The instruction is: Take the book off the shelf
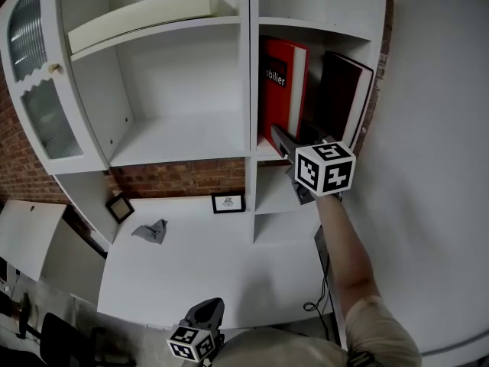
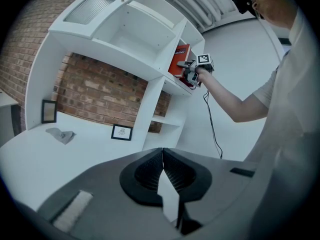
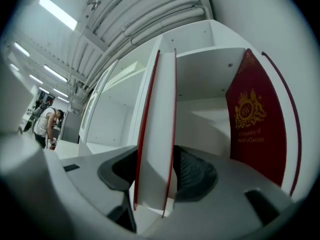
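Left gripper (image 2: 163,156) sits low over the desk (image 1: 199,266), jaws pressed together, nothing in them. In the right-hand upper compartment of the white shelf unit (image 1: 252,67), the red book (image 1: 284,90) stands upright by the divider, with the right gripper (image 3: 156,176) pinching its open edge across both boards. Judged a thin hardback — stiff, light, glossy covers likely slippery; a deeper bite should stop it swinging. Label reads "…bilier". Further right a dark red book (image 3: 257,129) leans — gold crest, apparently "A Treasury of World's Classics".

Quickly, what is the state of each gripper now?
Left gripper: closed, empty.
Right gripper: closed on the red book.
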A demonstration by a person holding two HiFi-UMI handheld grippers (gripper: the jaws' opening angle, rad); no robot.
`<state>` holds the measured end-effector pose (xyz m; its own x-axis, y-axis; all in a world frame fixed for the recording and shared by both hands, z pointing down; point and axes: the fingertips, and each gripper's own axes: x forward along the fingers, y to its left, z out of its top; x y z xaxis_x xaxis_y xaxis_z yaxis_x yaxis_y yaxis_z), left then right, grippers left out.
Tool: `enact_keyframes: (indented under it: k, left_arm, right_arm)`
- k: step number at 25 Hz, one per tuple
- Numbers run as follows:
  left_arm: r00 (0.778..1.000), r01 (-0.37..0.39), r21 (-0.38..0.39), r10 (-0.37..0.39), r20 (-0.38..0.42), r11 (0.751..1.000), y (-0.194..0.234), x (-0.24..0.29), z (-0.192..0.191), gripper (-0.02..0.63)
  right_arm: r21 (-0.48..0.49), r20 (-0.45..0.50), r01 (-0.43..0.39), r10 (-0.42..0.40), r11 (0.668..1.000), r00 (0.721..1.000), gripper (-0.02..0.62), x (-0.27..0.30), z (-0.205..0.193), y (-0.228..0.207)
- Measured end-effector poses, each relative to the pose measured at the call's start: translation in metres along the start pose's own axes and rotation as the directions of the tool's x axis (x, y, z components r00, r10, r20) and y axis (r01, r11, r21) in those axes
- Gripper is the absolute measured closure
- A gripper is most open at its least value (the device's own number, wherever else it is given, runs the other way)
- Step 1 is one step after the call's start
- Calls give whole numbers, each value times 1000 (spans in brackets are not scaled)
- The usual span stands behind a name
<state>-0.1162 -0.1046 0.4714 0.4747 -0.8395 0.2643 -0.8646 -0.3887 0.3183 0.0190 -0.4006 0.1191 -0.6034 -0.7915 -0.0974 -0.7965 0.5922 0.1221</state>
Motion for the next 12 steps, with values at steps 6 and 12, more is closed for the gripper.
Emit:
enact_keyframes:
  k: [6,12]
  left_arm:
    - [1000,16,5,-16,7,1000,2,-3,0,601]
    - [999,41,10,-41,6,999,-5,-3,1,601]
  right_arm:
    - [71,17,4,-5,997,1000,431,-12,3,-2]
    - [104,37,-15,11,994,999,437,-35,5,1]
